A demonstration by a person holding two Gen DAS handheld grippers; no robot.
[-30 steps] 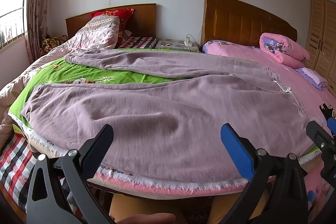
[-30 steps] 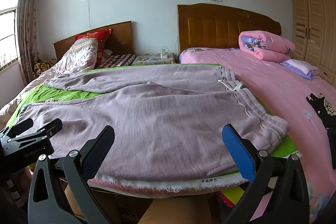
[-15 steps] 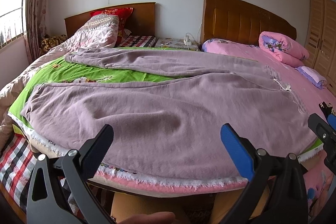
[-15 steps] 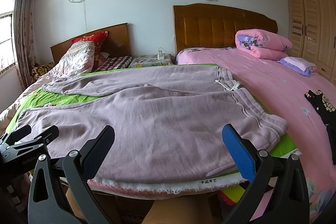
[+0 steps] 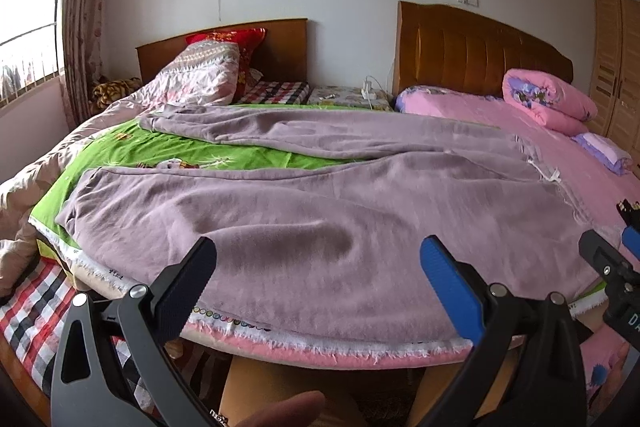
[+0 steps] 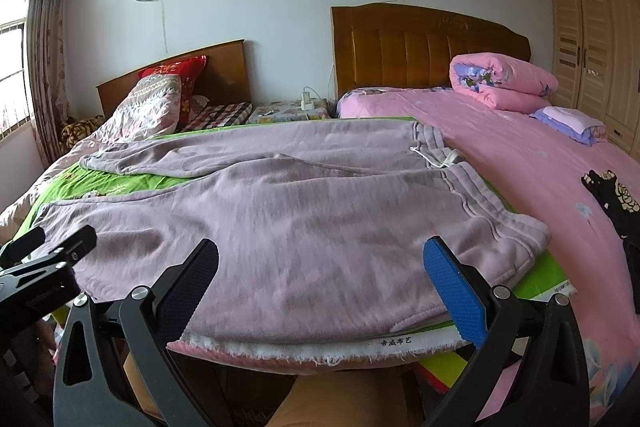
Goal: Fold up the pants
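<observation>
- Left wrist view: my left hand-held gripper [image 5: 316, 265] gapes wide, empty, above spread pants [image 5: 304, 211].
- Right hand-held gripper [image 6: 320, 267]: likewise wide, empty.
- Folding unstarted; next, grip near leg.

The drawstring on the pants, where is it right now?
The white drawstring lies at the waistband, on the right end of the pants in the right wrist view, beside the pink bedsheet. The left wrist view shows it far right too.

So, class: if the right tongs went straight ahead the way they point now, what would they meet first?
Most likely the pants. The right tongs are open at the bed's near edge, and the near pant leg lies straight ahead between the fingers. Depth is hard to judge through the fisheye.
</observation>
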